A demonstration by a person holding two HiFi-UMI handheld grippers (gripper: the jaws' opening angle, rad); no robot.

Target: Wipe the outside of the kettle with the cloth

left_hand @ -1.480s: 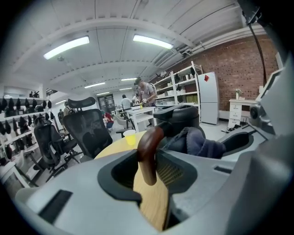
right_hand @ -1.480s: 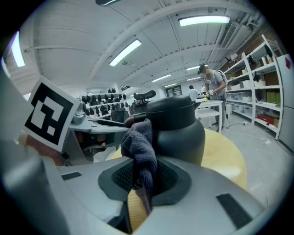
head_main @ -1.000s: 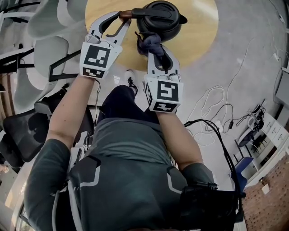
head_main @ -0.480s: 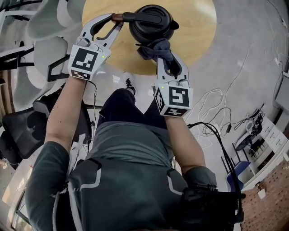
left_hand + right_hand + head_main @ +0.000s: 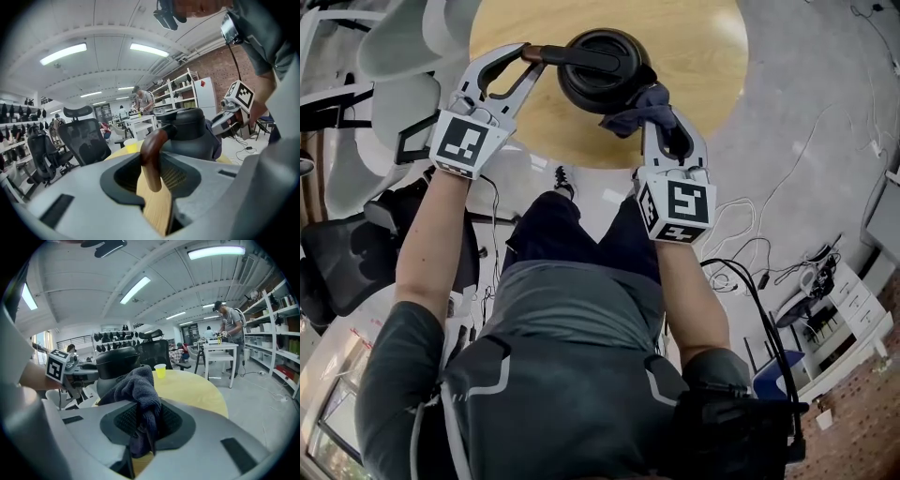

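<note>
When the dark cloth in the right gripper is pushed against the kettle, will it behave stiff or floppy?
Probably floppy: the cloth bunches and droops out of the right gripper, holding no shape. It should mould itself to the kettle wall. The kettle itself will likely not slide, since the left gripper is closed on its handle.

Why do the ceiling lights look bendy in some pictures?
Left gripper view: the wide-angle lens bows the ceiling lights and blackens the corners, and the brown wooden kettle handle looks soft. Right gripper view: same bowing, though the dark blue-grey cloth looks sharper. Head view: no black corners around the round yellow wooden table.
</note>
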